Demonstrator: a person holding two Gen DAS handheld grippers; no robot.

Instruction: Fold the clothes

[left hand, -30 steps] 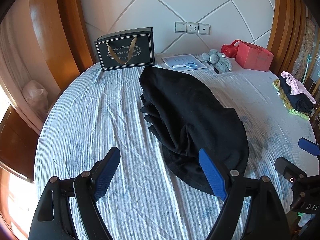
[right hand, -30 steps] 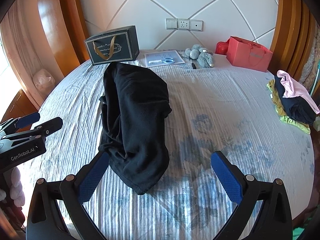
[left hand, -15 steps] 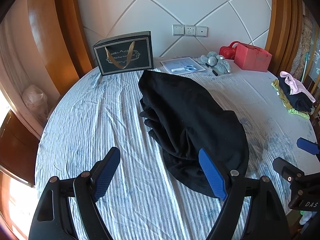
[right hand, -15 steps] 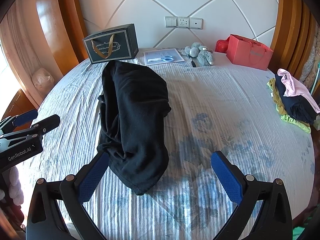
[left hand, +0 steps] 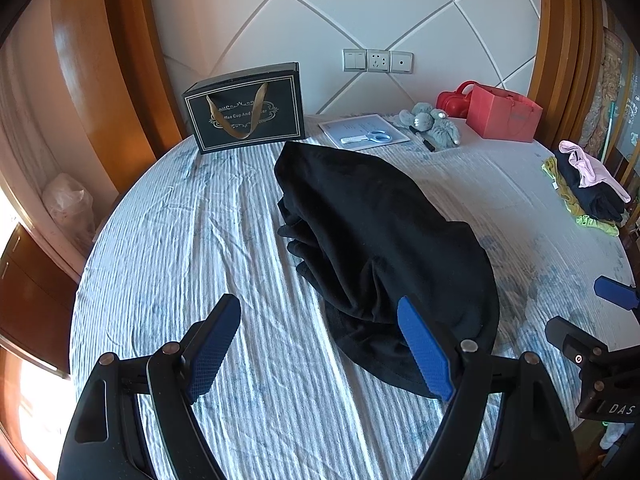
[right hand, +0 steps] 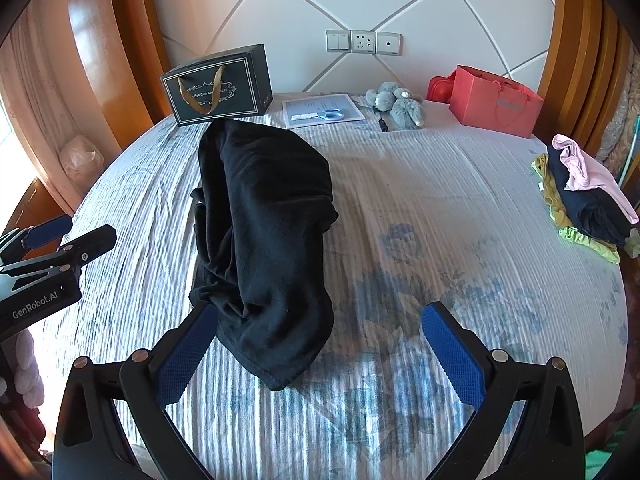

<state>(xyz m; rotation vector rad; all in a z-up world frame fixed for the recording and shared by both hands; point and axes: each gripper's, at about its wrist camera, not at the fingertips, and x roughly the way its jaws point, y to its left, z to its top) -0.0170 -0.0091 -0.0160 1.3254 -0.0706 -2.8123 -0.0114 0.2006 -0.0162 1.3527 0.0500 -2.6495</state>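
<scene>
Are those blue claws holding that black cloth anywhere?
No. The left gripper and right gripper are both open and empty; the black garment lies free.

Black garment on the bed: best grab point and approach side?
Judging by its pose, take the black garment at its near hem corner, which lies thin and flat on the sheet toward the right tool. Come low from the near side; the far part is a bunched mound. Both tools are open, holding nothing.

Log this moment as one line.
left gripper: open, empty | right gripper: open, empty | black garment: bunched on bed, unheld
</scene>
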